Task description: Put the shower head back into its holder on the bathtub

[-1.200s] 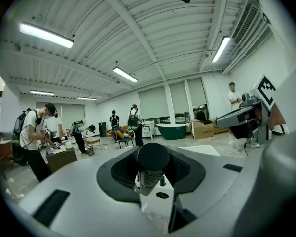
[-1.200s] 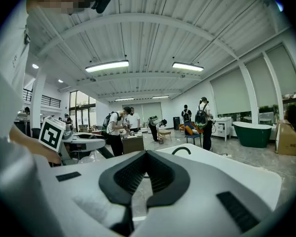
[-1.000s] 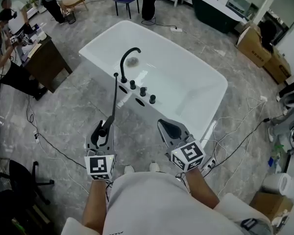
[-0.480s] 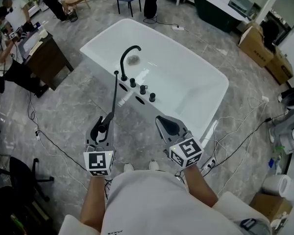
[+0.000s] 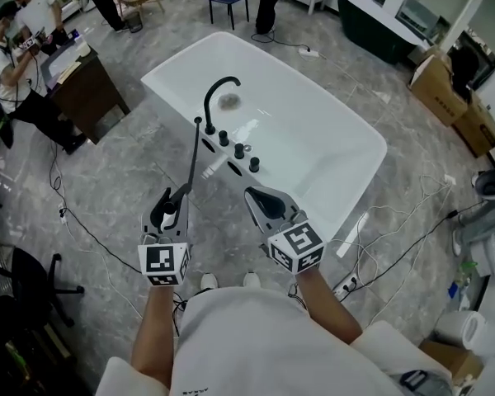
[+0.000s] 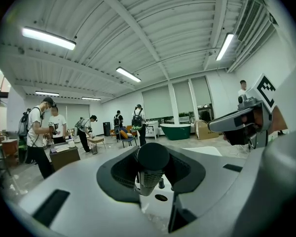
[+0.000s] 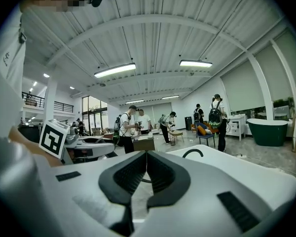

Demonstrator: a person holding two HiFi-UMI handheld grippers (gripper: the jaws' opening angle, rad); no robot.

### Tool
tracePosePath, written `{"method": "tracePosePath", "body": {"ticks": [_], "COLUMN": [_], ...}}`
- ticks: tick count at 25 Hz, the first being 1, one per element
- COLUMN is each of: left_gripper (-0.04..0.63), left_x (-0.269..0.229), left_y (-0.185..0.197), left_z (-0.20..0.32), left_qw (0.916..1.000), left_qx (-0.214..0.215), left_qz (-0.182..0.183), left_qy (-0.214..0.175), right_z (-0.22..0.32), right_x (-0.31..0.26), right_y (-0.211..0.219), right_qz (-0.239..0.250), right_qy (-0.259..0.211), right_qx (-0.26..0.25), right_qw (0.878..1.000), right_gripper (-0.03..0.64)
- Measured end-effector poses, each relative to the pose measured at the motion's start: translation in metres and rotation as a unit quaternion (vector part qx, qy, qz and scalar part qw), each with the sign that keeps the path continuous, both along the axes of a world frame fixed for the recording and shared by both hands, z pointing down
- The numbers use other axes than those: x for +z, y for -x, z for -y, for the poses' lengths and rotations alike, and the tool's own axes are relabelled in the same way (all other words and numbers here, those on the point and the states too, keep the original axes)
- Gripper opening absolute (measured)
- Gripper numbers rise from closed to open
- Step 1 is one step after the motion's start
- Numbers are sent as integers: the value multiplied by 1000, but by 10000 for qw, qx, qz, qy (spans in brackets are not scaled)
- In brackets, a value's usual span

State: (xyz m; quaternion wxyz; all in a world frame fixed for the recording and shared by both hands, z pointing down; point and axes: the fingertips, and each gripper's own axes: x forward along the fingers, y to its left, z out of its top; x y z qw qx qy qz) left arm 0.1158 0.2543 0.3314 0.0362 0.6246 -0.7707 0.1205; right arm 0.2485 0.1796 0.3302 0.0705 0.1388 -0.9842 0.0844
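Room: open workshop hall with a grey marbled floor; people at desks at the far left, cables trailing across the floor.
Bathtub (image 5: 378,147): white, standing on the floor ahead of the person, with the black spout (image 5: 219,89) and a row of knobs (image 5: 239,150) on its near rim.
Shower head (image 5: 192,159): slim black wand; its handle end is clamped in the left gripper (image 5: 173,205), whose jaws are closed round it.
Long axis: runs from the left gripper away toward the tub, leaning slightly right; the far tip shows at the near rim, just left of the spout's base.
Holder: judged to be among the fittings on the near rim, to the right of the wand; which one is too small to tell.
Right gripper (image 5: 260,198): jaws together, nothing between them, near the rim to the right of the knobs.
Nearer hand: the left one, which carries the wand; the coming move likely swings the tip right and down.
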Motion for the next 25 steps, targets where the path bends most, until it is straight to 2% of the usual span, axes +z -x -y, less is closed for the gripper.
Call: {"method": "tracePosePath", "body": {"ticks": [5,15,25], "left_gripper": [137,137,135], "left_x": [3,-7,-31], "left_y": [-7,-11,-1], "left_z": [1,6,22], "left_qw": [9998,9995,9994], "left_qx": [-176,-260,-84], "left_qz": [106,150,44], "left_qy": [50,7,-320], "right_z": [-1,2,18], "right_x": [1,-1,-2], "right_y": [-7,-14,5], "right_qz": [-68,-38,14], "right_qy": [-138,-88,-20], "right_qx": [-218,-370,-223], "right_qw": [9996,9993,9997], "right_gripper": [20,20,20]}}
